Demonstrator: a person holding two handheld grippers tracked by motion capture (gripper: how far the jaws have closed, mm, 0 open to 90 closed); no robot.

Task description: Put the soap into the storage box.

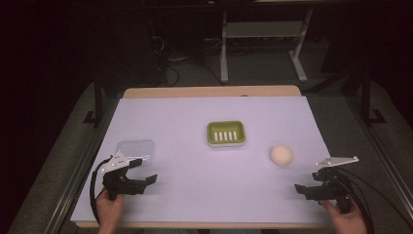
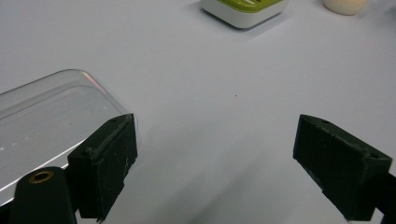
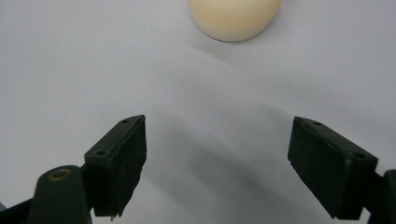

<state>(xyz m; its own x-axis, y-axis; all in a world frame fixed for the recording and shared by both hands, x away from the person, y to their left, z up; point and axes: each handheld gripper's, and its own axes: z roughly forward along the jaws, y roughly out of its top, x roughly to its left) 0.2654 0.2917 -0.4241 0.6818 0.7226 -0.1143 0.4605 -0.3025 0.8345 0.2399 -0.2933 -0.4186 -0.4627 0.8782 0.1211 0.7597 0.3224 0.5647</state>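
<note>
Overhead, looked down on a wooden table [image 1: 209, 91] spread with a white sheet [image 1: 195, 200].

Near the front right corner: the right gripper [image 1: 308, 181], jaws spread wide apart, clamped on nothing. Just ahead of it, and apart from it, lay a round cream soap bar [image 1: 281, 155]. Sat alone on the sheet, well to the right of a green soap dish [image 1: 225, 133] with a white base and a slotted floor, placed at the middle of the sheet.

Looked smooth, matt and pale, domed like a ball, with the underside hidden. Judged light and firm. Probably slippery along the curved sides, and apt to roll or squirt out of a hard pinch. Best taken across the widest part, jaws low and level, with a gentle squeeze.

Near the front left corner: the left gripper [image 1: 145, 171], jaws likewise wide apart and empty. Just beyond it lay a clear plastic lid [image 1: 135, 148], flat on the sheet, with rounded corners. In the left gripper view, sat close beside the jaw at the left; could not tell whether touching it or not.

Looked glassy and see-through, with a faint shine along the rim. Judged very light, thin and somewhat flexible, so easily pushed about on the sheet. Best taken at one raised rim edge rather than on the flat top.
</note>
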